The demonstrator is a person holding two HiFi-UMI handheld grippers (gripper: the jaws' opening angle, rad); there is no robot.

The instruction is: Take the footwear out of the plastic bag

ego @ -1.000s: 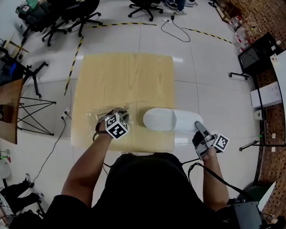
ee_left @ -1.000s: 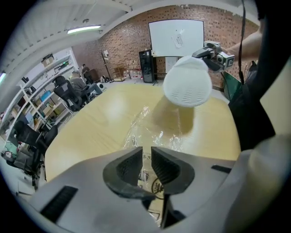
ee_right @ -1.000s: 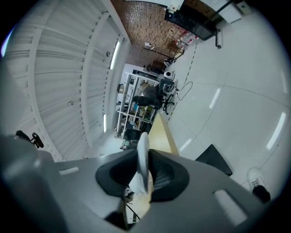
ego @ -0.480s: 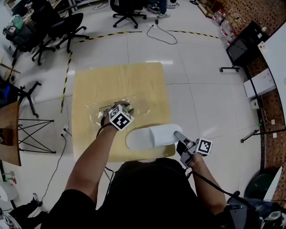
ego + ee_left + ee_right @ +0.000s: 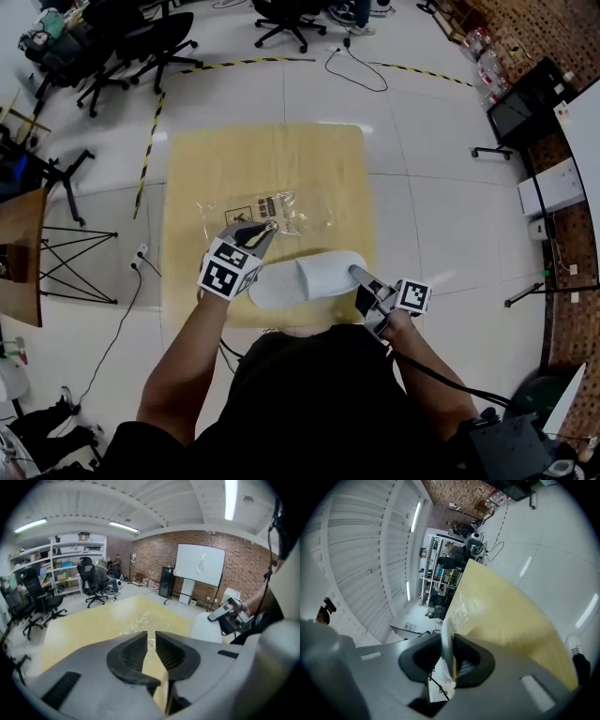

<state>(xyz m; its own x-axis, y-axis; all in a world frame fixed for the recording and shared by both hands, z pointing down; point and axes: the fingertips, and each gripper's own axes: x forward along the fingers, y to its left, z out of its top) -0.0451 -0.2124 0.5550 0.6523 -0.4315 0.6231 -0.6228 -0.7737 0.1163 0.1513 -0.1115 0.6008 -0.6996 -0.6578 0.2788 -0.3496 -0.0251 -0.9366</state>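
Observation:
A white slipper (image 5: pixel 305 278) lies across the near edge of the wooden table (image 5: pixel 262 150), outside the clear plastic bag (image 5: pixel 281 211). My right gripper (image 5: pixel 359 275) is shut on the slipper's right end; in the right gripper view its thin white edge (image 5: pixel 447 651) sits pinched between the pads. My left gripper (image 5: pixel 264 227) hangs above the bag's near edge. Its jaws have just been closing and now stand almost together with nothing between them. In the left gripper view (image 5: pixel 151 648) the bag (image 5: pixel 138 620) lies flat beyond the jaws, with the slipper (image 5: pixel 206 625) to the right.
Office chairs (image 5: pixel 122 47) stand on the tiled floor beyond the table, near a black cable (image 5: pixel 361 66) and striped floor tape (image 5: pixel 150 131). A folding stand (image 5: pixel 66 234) is at the left and a white box (image 5: pixel 553 187) at the right.
The right gripper has dragged the slipper left along the table's near edge. The left gripper has lifted off the bag and drawn back toward me; the bag stays flat.

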